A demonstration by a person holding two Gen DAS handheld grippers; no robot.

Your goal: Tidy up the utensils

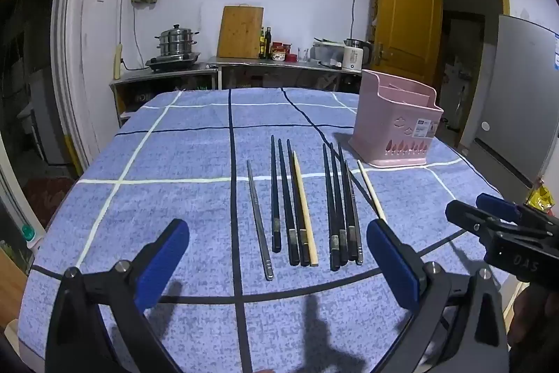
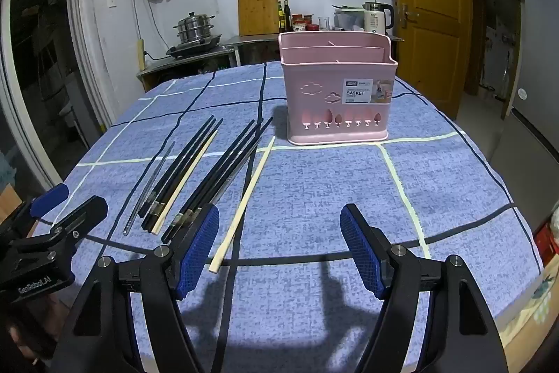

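Left wrist view: the left claw (image 1: 279, 264) is seen spread wide with nothing between its blue pads (image 1: 164, 264), hovering over the near part of the surface (image 1: 157, 163), which is covered by a blue checked cloth. Beyond the pads, chopsticks are laid out roughly parallel, tips pointing far. A single metal chopstick (image 1: 258, 219) lies leftmost. Just right of it a group of black chopsticks (image 1: 284, 198) is found with a pale wooden chopstick (image 1: 305, 207) touching its right side. Further right, a second black bundle (image 1: 337, 201) is seen, and a lone wooden chopstick (image 1: 371, 189) lies apart at the far right, angled toward a pink basket (image 1: 394, 124) standing upright at the far right of the surface. The right claw (image 1: 489, 212) is partly visible at the right edge.

Right wrist view: the right claw (image 2: 279, 247) is likewise released, its pads wide apart and empty. The lone wooden chopstick (image 2: 244, 201) lies just right of the claw's left pad (image 2: 197, 250), while the second black bundle (image 2: 223, 173) runs behind that pad. The pink basket (image 2: 337, 103), divided into compartments, stands straight ahead, well apart from the chopsticks. The left claw (image 2: 66, 201) is seen at the left edge.
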